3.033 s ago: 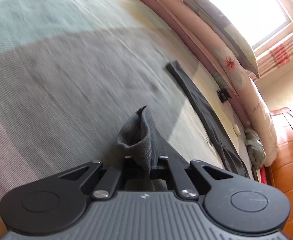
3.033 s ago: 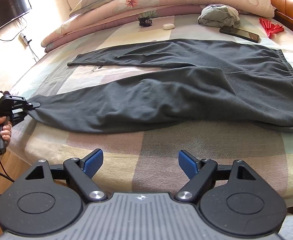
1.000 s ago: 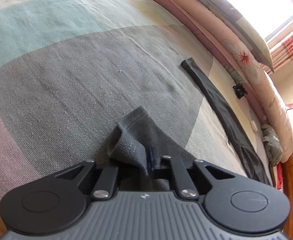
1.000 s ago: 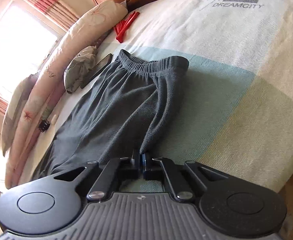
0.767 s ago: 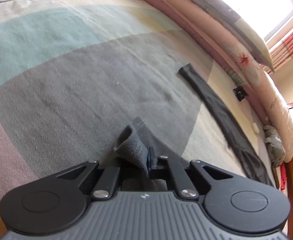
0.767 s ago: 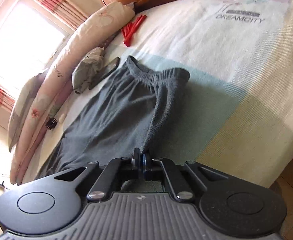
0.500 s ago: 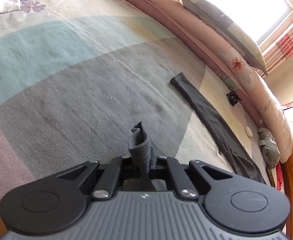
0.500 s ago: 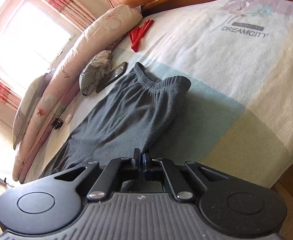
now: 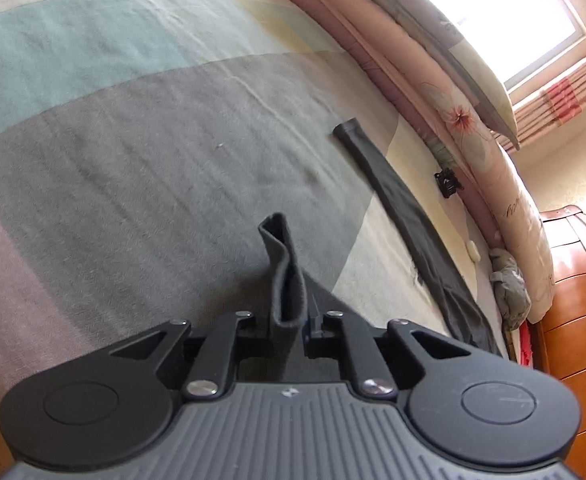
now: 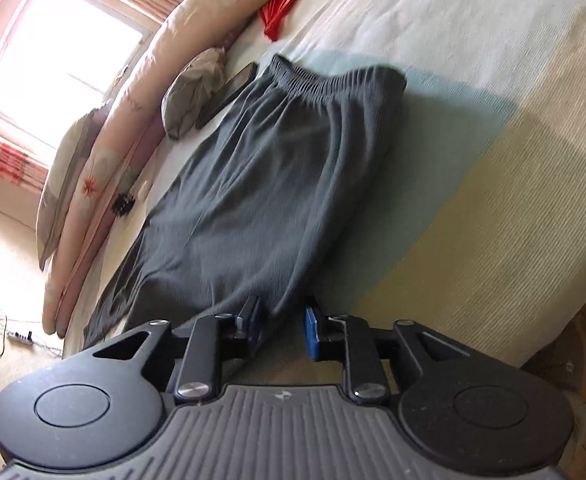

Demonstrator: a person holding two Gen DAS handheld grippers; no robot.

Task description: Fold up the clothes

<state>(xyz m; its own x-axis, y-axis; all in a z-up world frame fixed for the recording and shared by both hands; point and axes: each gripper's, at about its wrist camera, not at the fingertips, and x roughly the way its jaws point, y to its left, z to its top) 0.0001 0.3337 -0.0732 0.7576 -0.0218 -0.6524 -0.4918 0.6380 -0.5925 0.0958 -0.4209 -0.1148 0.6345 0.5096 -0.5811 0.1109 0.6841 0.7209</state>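
Dark grey trousers [image 10: 273,180] lie across the bed, elastic waistband [image 10: 333,78] toward the far side. My right gripper [image 10: 281,322] stands open at the near edge of the trousers. A fold of the cloth runs loosely between its blue pads [image 10: 311,328]. In the left wrist view my left gripper [image 9: 293,320] is shut on one leg's cuff [image 9: 283,272], which sticks up between the fingers. The other trouser leg [image 9: 397,200] lies flat farther back on the bed.
The checked bedspread [image 9: 133,140] covers the bed. Long floral pillows [image 9: 465,120] line the far side, with a black hair clip [image 9: 447,184] beside them. A grey bundle [image 10: 193,92], a phone [image 10: 229,94] and a red item [image 10: 281,4] lie near the waistband. Wooden furniture [image 9: 573,280] stands on the right.
My right gripper has opened and let go of the trousers' edge it held half a second ago. The left gripper still holds the cuff, which now stands straighter.
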